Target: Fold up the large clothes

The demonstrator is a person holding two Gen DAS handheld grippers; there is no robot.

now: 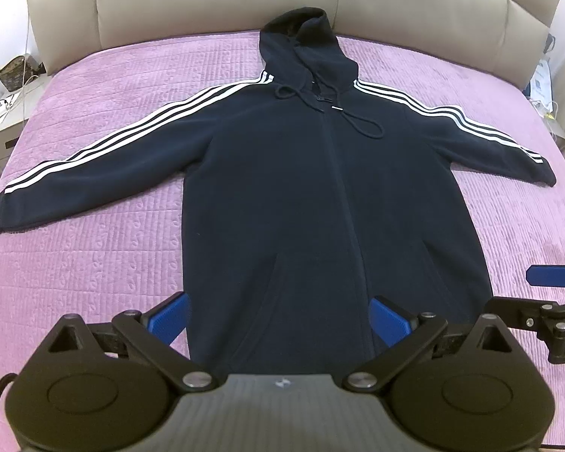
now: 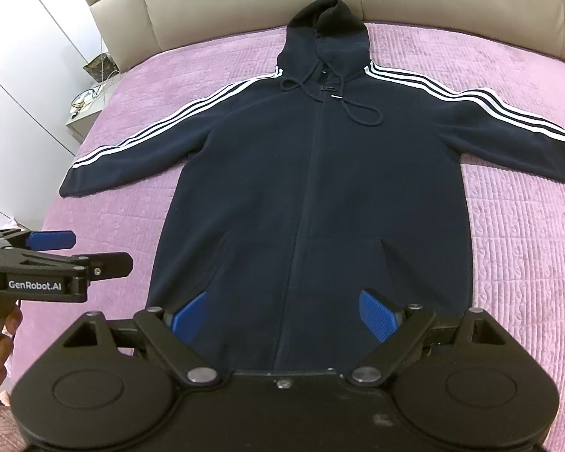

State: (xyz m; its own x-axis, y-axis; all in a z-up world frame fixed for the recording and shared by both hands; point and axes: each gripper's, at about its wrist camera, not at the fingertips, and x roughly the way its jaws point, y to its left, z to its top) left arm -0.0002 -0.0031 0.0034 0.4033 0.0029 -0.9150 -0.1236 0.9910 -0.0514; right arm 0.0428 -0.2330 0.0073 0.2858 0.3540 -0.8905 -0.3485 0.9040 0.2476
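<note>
Fleecy navy hoodie (image 1: 320,188) flat on quilted bedspread (image 1: 94,245); both tools (image 1: 278,318) (image 2: 286,314) spread wide.

A dark hoodie (image 2: 305,188) lies flat on the pink bedspread (image 2: 508,245), hood toward the headboard (image 2: 222,3). The right gripper (image 2: 286,314) hangs spread wide over its hem; the left gripper (image 2: 90,252) is beside.

Two wrist views from the bed's (image 1: 94,226) foot edge.
Both face the headboard (image 2: 245,7), close above the hoodie's (image 1: 320,188) hem, sharing the hoodie.
</note>
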